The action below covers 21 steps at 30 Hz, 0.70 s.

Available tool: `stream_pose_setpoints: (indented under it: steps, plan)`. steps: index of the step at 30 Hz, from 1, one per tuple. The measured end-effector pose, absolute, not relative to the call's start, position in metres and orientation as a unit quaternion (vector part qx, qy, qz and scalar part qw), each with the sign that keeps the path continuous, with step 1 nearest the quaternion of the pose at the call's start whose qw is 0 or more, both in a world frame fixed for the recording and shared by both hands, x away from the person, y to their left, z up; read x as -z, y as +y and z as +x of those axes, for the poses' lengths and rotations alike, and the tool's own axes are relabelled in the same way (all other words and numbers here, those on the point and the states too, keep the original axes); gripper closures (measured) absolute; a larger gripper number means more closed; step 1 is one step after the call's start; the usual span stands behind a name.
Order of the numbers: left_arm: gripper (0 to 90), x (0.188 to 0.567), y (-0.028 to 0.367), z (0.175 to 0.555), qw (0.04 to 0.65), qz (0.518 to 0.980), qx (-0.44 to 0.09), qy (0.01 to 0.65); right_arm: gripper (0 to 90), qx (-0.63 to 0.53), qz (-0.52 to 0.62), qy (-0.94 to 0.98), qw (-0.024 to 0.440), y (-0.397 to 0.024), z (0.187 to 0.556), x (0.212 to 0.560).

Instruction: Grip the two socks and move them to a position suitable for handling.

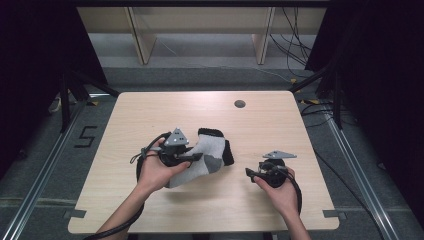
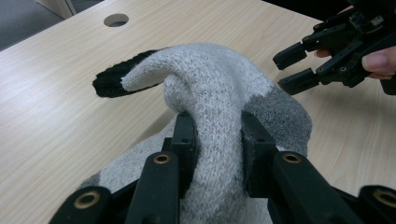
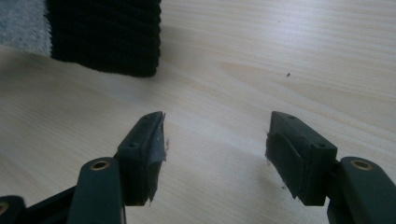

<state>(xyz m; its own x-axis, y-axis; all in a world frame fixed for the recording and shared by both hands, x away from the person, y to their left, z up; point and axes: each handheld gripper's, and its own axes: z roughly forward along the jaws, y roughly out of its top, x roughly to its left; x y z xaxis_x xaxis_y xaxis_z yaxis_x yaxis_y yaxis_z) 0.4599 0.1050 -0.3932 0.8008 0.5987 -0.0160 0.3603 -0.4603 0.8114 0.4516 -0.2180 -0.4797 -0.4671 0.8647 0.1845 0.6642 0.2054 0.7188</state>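
A grey knit sock with a darker grey heel and a black cuff lies in the middle of the wooden table. My left gripper is shut on a raised fold of the sock, pinched between its two black jaws. The black cuff points away toward the table's far side. My right gripper hovers open to the right of the sock, nothing between its fingers. In the right gripper view the open gripper faces bare wood, with the sock's black cuff ahead at upper left.
A round cable hole sits near the table's far edge. Black curtains and metal floor rails flank the table. Wooden furniture legs and cables stand on the floor beyond. The right gripper also appears at the upper right of the left gripper view.
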Motion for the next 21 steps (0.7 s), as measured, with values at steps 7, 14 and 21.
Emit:
stream_pose_setpoints:
  steps: [7, 14, 21]
  plan:
    - [70.9, 0.409, 0.094, 0.461, 0.423, 0.853, -0.133, 0.274, 37.6, -0.383, 0.504, 0.763, 0.133, -0.221, 0.452, 0.479]
    - [70.7, 0.440, 0.078, 0.463, 0.392, 0.870, -0.120, 0.272, 37.6, -0.380, 0.502, 0.765, 0.137, -0.220, 0.452, 0.478]
    - [64.7, 0.470, 0.068, 0.465, 0.353, 0.889, -0.105, 0.273, 37.6, -0.375, 0.501, 0.767, 0.140, -0.219, 0.453, 0.478]
